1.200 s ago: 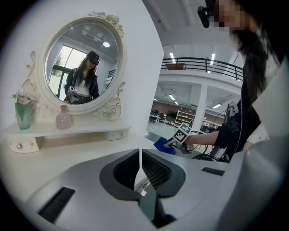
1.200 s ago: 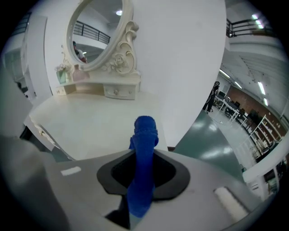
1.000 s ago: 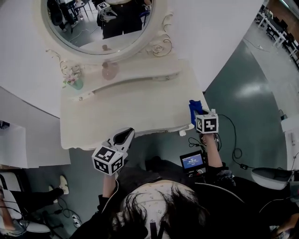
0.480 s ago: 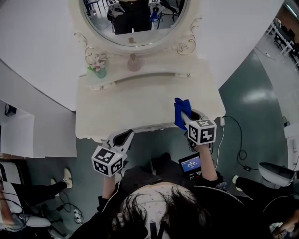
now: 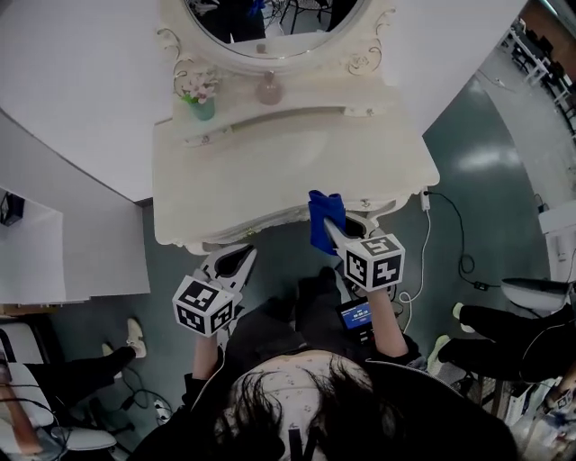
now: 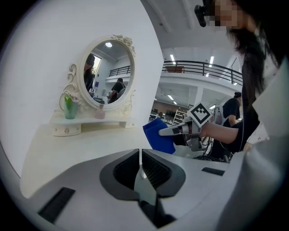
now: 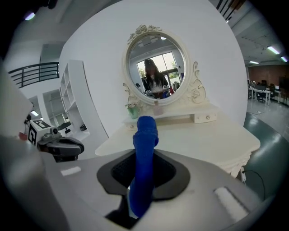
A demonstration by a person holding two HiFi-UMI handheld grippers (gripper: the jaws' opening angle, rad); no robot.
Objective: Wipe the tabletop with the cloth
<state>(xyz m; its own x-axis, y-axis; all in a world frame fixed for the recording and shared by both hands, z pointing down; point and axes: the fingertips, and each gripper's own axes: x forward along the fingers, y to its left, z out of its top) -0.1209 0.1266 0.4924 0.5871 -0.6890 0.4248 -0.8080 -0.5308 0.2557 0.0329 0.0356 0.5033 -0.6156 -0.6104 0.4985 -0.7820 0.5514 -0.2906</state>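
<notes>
1. The left claw (image 5: 236,261) hangs off the front edge of the tabletop (image 5: 270,180) towards its left corner; its jaws are together with nothing between them, so it is best kept clear of the wiping path.
2. The right claw (image 5: 340,236) is clamped on the blue cloth (image 5: 322,216), at the front edge about midway along; the cloth stands up bunched between the jaws, and it does not appear to lie on the surface yet.
3. To wipe well, I would tip that claw down so a broad fold of cloth lies flat on the tabletop, not just a corner; then press lightly and draw long overlapping strokes from the front edge towards the back.
4. Towards the back stands a raised shelf (image 5: 270,117) carrying a vase (image 5: 200,94) of flowers and a pink bottle (image 5: 268,88), with the oval mirror (image 5: 270,27) behind; strokes should stop short of the shelf so nothing is knocked.
5. Against a second ago, the cloth has travelled from the right front corner leftwards along the front edge to near the middle; the grip on it looks unchanged.
6. The left claw has stayed shut in much the same spot; the tabletop now sits higher in the head view.
</notes>
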